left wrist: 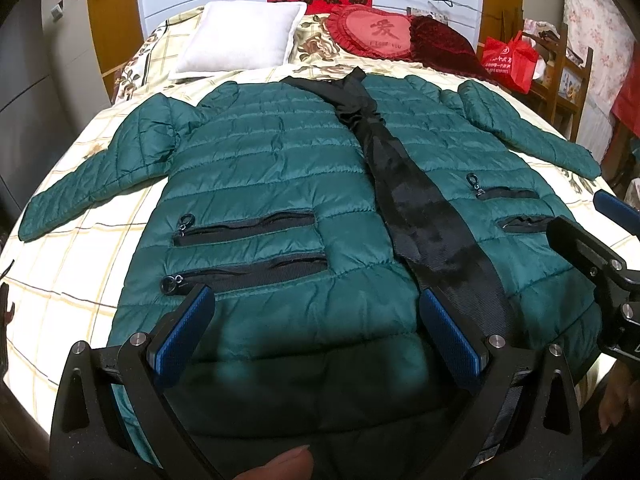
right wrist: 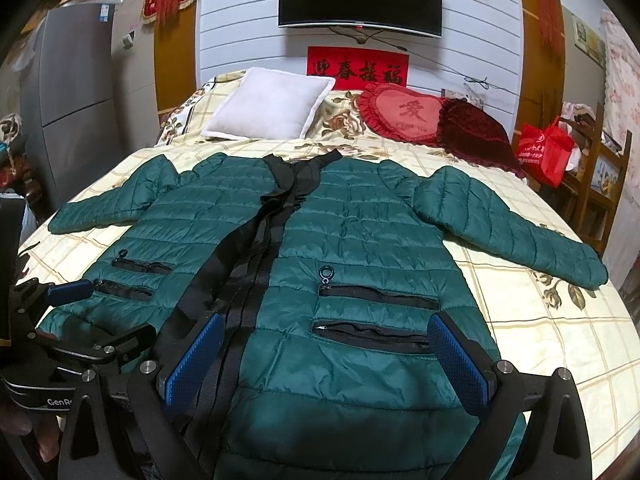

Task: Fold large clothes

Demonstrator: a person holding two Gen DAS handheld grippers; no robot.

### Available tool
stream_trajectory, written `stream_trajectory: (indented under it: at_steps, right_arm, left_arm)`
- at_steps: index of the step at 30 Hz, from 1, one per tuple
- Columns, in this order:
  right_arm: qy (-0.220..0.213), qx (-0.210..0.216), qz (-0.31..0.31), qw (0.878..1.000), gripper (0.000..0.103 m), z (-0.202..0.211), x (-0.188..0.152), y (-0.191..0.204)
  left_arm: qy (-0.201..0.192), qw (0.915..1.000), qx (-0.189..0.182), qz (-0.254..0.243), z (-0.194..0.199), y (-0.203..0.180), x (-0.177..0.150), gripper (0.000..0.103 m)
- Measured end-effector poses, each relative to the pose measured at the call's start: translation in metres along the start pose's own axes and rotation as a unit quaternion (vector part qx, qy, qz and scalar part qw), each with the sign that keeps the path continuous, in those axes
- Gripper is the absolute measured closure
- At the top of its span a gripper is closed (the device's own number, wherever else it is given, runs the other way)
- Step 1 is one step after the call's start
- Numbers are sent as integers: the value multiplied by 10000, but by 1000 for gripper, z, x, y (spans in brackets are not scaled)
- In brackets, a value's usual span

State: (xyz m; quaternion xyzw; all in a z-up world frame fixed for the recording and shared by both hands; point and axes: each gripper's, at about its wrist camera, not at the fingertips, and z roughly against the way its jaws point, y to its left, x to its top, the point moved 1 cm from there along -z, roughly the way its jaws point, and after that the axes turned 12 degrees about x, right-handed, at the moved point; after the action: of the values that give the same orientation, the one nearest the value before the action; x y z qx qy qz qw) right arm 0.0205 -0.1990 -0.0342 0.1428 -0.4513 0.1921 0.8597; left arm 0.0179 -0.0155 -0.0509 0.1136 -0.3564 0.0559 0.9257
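Observation:
A dark green quilted jacket (left wrist: 272, 168) lies face up and spread flat on the bed, sleeves out to both sides, with a black zipper placket down the middle and black zip pockets. It also shows in the right wrist view (right wrist: 360, 232). My left gripper (left wrist: 316, 332) is open and empty, hovering over the jacket's hem left of the placket. My right gripper (right wrist: 328, 356) is open and empty over the hem right of the placket. The right gripper shows at the right edge of the left wrist view (left wrist: 592, 248), and the left gripper at the left edge of the right wrist view (right wrist: 80, 320).
The bed (left wrist: 80, 264) has a cream checked floral sheet. A white pillow (left wrist: 240, 40), a red heart cushion (left wrist: 376, 32) and a dark red cushion (left wrist: 444, 44) lie at the head. A red bag (left wrist: 512, 60) on a wooden chair stands at the right. A grey fridge (right wrist: 72, 92) stands left.

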Motion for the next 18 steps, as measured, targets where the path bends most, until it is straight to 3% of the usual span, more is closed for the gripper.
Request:
stream_trajectory:
  at_steps: [5,11,18]
  right_arm:
    - [-24,-38,35,10000,2,2,0,0]
    - [-344,-59,-71,9994,2,9,9,-7]
    - [5,-93,-265,9996,2,-33,38,-16]
  left_arm:
    - [28,9999,-49,101,-2,5,1,0]
    - [88,9990,-56,445,-10,25,11,0]
    - [31,9979,184,614,-32,43,51,0]
